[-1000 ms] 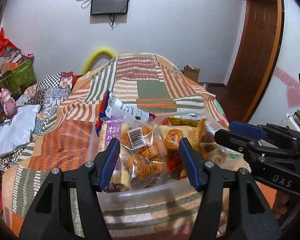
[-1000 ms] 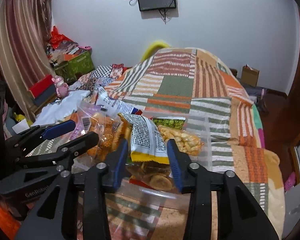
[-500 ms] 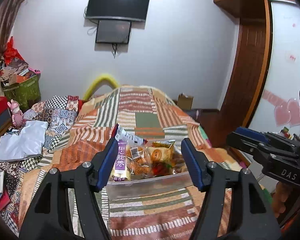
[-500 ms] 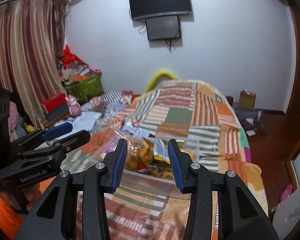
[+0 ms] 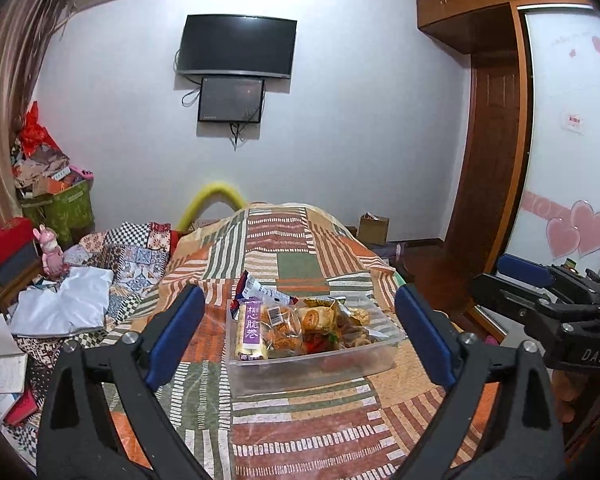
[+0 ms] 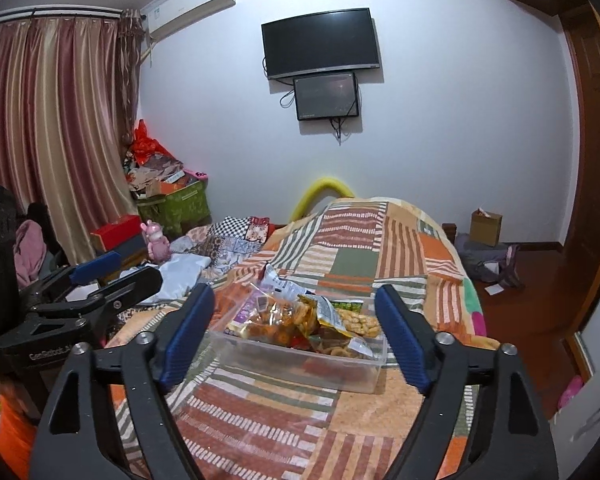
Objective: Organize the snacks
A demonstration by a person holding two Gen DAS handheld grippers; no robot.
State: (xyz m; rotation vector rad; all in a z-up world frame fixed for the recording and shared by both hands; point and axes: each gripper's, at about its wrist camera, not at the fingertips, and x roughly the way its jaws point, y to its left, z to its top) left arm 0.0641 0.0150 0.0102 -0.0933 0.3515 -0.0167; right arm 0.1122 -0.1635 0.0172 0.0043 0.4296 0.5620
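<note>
A clear plastic box [image 5: 320, 364] [image 6: 300, 358] stands on the patchwork bed cover. It holds several snack packs: a purple-labelled roll pack [image 5: 252, 330], bags of orange crisps [image 5: 286, 330] [image 6: 278, 320], a yellow bag [image 6: 324, 312] and a bag of pale puffs [image 6: 358, 322]. A blue and white pack [image 5: 260, 292] leans at the box's far side. My left gripper [image 5: 300, 332] is open and empty, held back from the box. My right gripper [image 6: 294, 328] is open and empty, also short of the box.
The bed [image 5: 284, 240] runs away toward the white wall with a TV [image 5: 238, 46]. Clothes and a checked quilt [image 5: 136, 248] lie to the left, with a pink toy [image 5: 52, 246] and a green crate [image 6: 176, 208]. A wooden wardrobe [image 5: 488, 140] stands right.
Both grippers have pulled back and up from the box, which now looks small and farther off. The jaws stay open and empty. The snacks have not moved.
</note>
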